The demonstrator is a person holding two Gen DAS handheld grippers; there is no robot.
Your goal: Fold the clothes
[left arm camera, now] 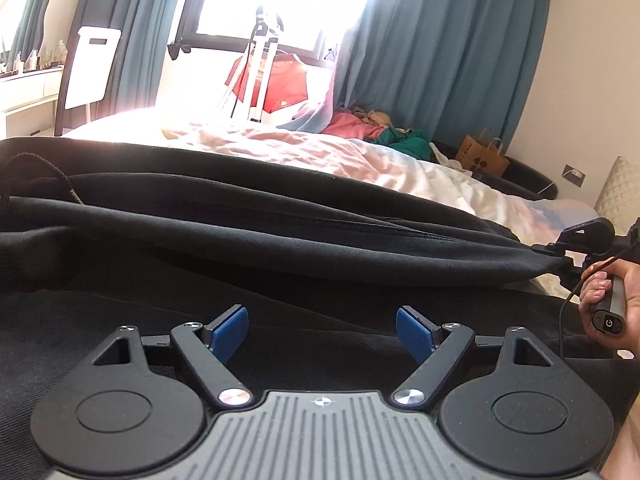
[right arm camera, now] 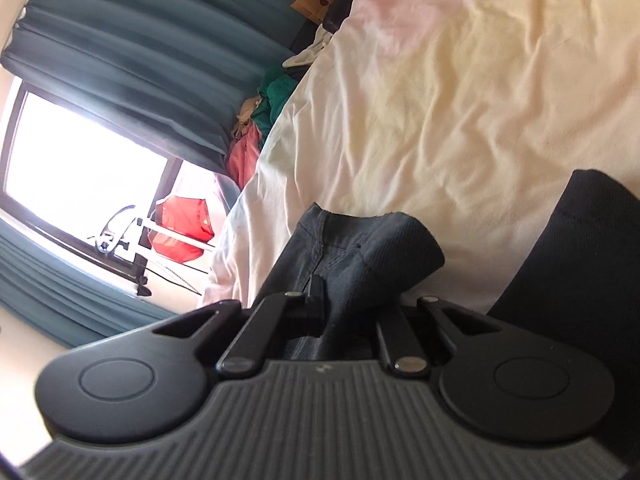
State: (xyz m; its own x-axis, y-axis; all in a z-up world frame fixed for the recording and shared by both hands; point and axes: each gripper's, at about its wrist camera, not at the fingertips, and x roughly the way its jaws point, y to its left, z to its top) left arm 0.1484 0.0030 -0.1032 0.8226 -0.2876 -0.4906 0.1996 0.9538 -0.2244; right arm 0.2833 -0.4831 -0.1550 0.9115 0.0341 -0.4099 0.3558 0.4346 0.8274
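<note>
No brand or writing can be read; the brown paper bag (left arm camera: 482,156) past the far edge of the bed (left arm camera: 400,168) shows only dark dots, and the small label on the handle in the person's right hand (left arm camera: 612,304) is too small to make out. The left gripper (left arm camera: 322,332) is released, blue pads (left arm camera: 228,330) spread wide just over the black garment (left arm camera: 260,216). That garment lies in long folds across the near part of the bed. The right gripper (right arm camera: 344,304) is clenched on a bunched end of the garment. Beyond it, rumpled cream sheet lies bare toward the far edge, where coloured clothes (right arm camera: 256,136) are heaped.
</note>
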